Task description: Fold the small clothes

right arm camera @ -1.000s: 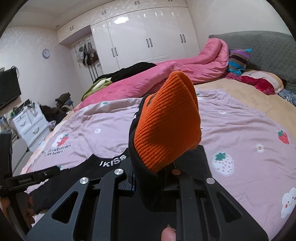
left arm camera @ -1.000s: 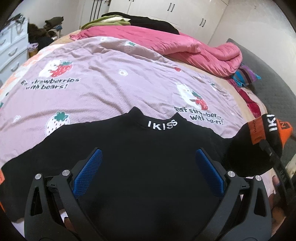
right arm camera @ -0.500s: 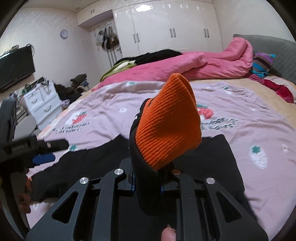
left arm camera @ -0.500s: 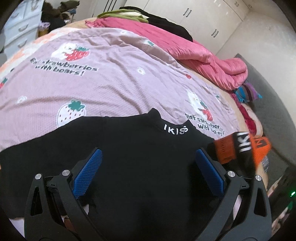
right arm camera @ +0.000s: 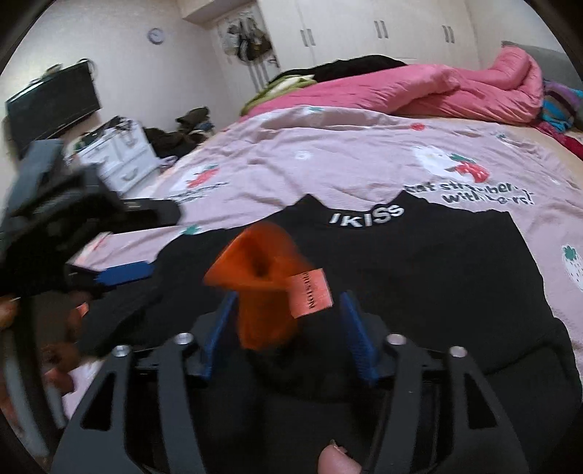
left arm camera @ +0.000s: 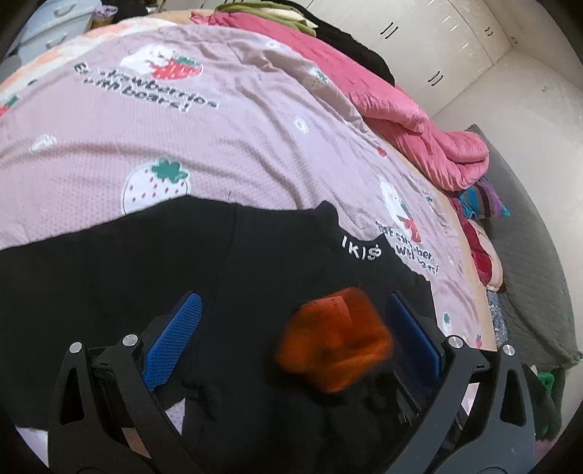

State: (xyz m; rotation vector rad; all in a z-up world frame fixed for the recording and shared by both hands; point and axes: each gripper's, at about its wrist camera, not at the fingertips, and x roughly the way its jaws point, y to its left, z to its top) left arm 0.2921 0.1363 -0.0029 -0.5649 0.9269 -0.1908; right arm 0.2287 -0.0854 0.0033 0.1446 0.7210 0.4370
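A black top with a white "IKISS" collar lies flat on the lilac strawberry bedspread; it also shows in the right wrist view. Its orange sleeve cuff, with a small label, lies folded over the top's middle, blurred, between the parted blue pads of my right gripper. The cuff also shows between the pads of my left gripper, which is open just above the top. The left gripper appears blurred at the left of the right wrist view.
A pink duvet is heaped along the bed's far side, with dark and green clothes behind it. White drawers and a TV stand left of the bed. White wardrobes line the far wall.
My right gripper carried the sleeve over the top's body and opened; the orange cuff now sits loose between its pads. My left gripper swung left over the top, still open.
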